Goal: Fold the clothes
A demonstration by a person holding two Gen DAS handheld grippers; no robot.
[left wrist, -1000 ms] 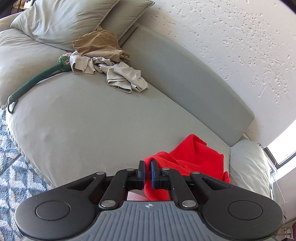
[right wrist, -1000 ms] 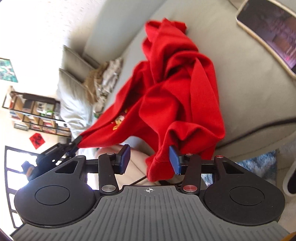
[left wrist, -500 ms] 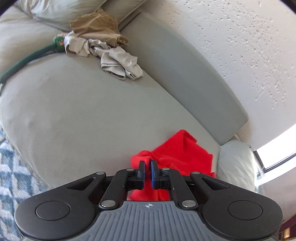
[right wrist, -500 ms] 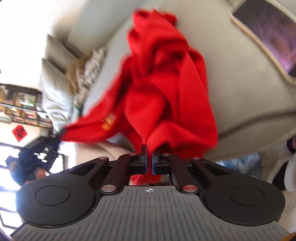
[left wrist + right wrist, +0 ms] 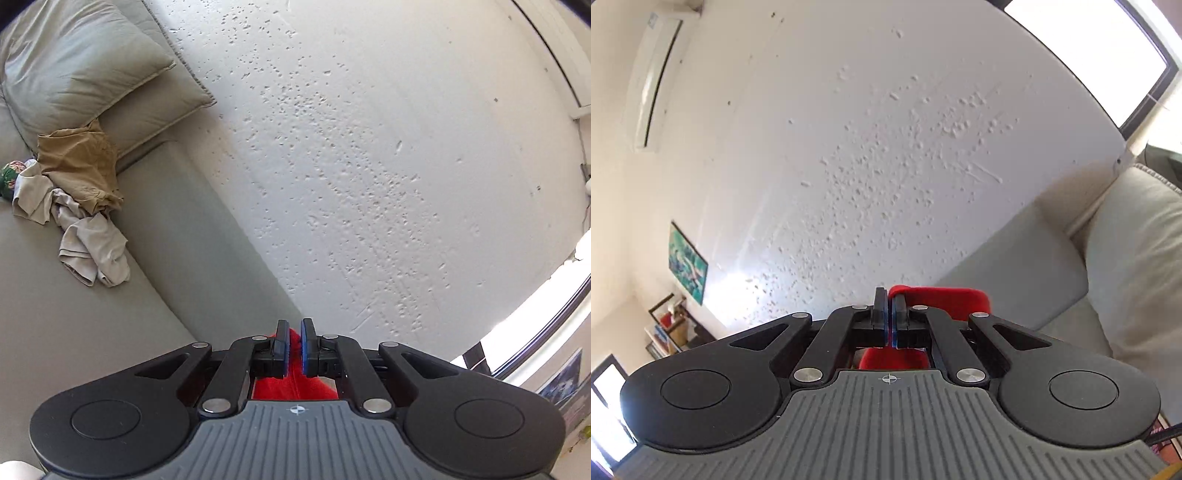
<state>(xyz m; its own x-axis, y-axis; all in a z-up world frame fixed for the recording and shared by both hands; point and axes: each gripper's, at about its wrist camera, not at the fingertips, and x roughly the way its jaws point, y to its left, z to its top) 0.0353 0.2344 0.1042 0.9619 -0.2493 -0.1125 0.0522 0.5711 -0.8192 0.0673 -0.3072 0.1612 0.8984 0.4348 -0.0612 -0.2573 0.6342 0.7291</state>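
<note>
We log the left claw (image 5: 292,341) first: its two black fingers with blue pads (image 5: 305,350) stand nearly together, a narrow gap between them filled by a ridge of bright red knit garment (image 5: 291,384). The red cloth runs down between the pads and hangs below the finger linkage, out of sight beneath the grey ribbed gripper body. We read this as a pinch on the fabric.

Right claw (image 5: 889,317): fingers pressed together, blue pads (image 5: 895,334) all but touching. A fold of the same red garment (image 5: 942,301) loops over the right fingertip and stretches off to the right, behind the linkage; more red shows under the fingers. The cloth appears caught between the pads, though the contact line itself is too thin to see clearly.

Both cameras tilt upward at a white textured plaster wall (image 5: 369,166). Held in both claws, the red garment sits above the grey upholstered sofa (image 5: 74,332).

Left wrist view, far end of the sofa: a crumpled tan garment (image 5: 79,168) lies against a pale grey-green cushion (image 5: 77,74), touching a rumpled light beige garment (image 5: 88,243) spread on the seat beside it. A small green patterned object (image 5: 9,179) shows at the frame edge, just beside the beige one.

Right wrist view: a cream cushion (image 5: 1137,266) at right, a white wall-mounted air conditioner (image 5: 652,81) upper left, a teal picture (image 5: 687,264) on the wall, shelving (image 5: 670,332) below it.
</note>
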